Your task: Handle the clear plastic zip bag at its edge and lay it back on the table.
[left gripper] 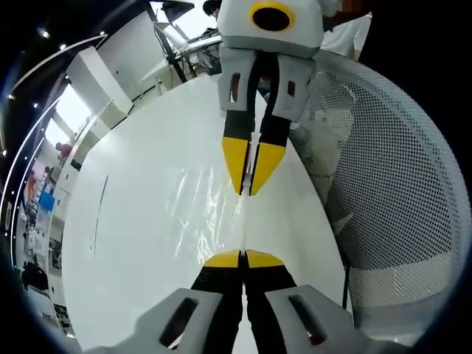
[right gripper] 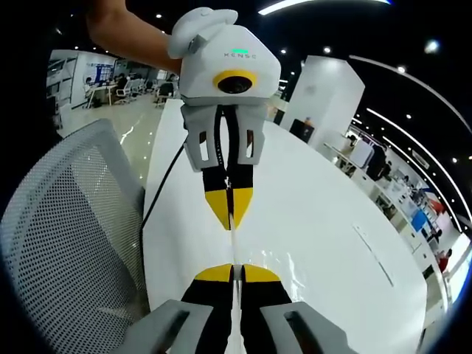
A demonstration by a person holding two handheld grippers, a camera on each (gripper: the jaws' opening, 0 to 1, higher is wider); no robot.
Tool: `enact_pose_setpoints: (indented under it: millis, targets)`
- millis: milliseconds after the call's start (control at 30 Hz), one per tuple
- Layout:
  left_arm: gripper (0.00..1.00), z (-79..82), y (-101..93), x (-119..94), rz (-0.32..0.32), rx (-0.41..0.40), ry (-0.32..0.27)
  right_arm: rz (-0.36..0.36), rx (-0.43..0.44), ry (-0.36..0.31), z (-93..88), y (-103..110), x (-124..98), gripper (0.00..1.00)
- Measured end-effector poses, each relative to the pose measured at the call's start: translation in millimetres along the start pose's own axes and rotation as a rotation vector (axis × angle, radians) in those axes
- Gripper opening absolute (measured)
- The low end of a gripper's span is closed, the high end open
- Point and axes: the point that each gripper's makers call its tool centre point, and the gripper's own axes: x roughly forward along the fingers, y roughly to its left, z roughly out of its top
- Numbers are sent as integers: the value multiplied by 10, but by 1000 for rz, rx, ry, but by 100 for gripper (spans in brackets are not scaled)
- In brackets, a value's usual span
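The clear plastic zip bag spreads as a shiny, wrinkled film over the white table. One of its edges runs taut between the two grippers. My left gripper is shut on the near end of that edge, yellow tips together. Facing it from the top of the left gripper view, my right gripper pinches the far end. In the right gripper view the bag's edge is a thin line from my right gripper up to the left gripper. Whether the film touches the table cannot be told.
A white mesh chair stands close against the table's edge, beside both grippers, and is the same mesh chair in the right gripper view. A black cable hangs along that edge. A person's arm holds the left gripper. Office desks lie beyond.
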Motion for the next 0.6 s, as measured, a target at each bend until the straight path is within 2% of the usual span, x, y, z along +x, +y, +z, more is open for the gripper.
enact_pose_setpoints:
  millis: [600]
  targets:
    - [0, -8, 8, 1, 3, -2, -1, -6, 5, -2, -12, -13, -23, 0]
